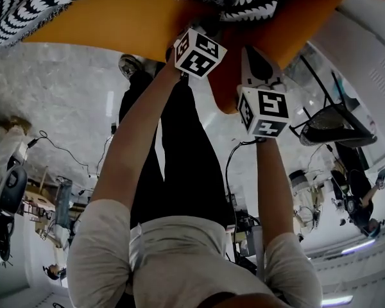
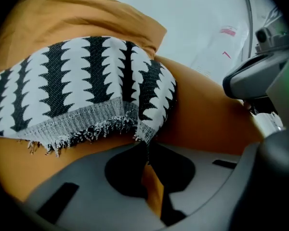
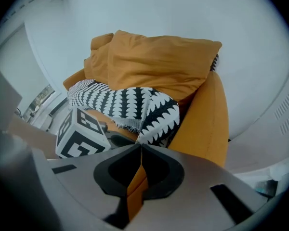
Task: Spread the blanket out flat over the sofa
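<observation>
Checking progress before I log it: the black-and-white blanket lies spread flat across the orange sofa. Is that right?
Not quite: it is not spread flat. The black-and-white blanket lies bunched in a heap on the orange sofa. The right gripper view shows this.

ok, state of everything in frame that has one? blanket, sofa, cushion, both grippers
blanket: bunched and folded on the seat, not spread.
sofa: mostly uncovered.
cushion: slumped against the sofa back, bare.
left gripper: shut on the blanket's fringed corner.
right gripper: shut, tips at a blanket fold; can't tell if it pinches fabric.
</observation>
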